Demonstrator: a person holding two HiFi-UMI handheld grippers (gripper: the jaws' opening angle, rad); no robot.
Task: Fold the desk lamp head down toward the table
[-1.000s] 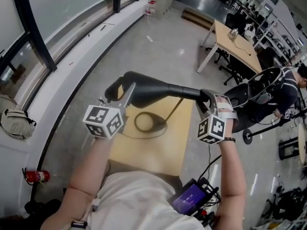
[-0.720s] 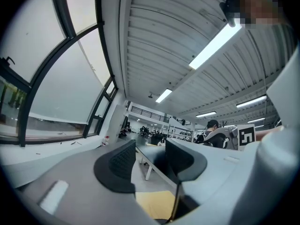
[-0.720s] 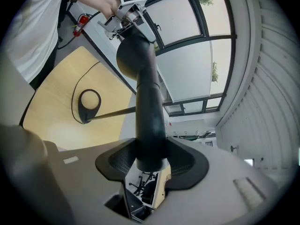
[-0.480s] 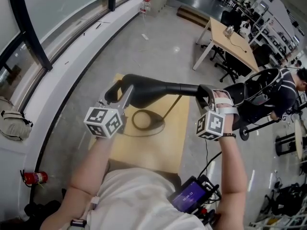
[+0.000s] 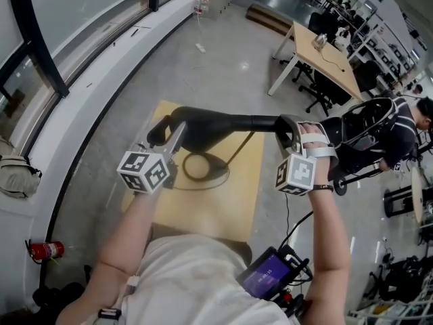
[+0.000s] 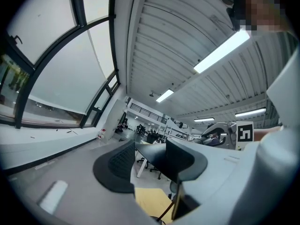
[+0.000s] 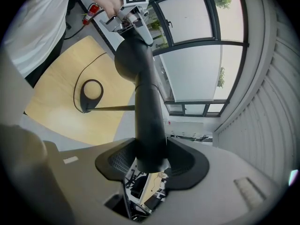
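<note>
The long black plastic desk lamp head (image 5: 223, 122) is clamped at its narrow end in the right claw (image 7: 151, 161) and at its broad end in the left claw (image 6: 149, 158).

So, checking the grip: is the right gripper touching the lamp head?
Touching. The right gripper has both pads pressed on the lamp head, plain in the right gripper view.

Black desk lamp (image 5: 206, 126); light tan wooden table (image 5: 226, 205); grey floor (image 5: 203, 59).
</note>
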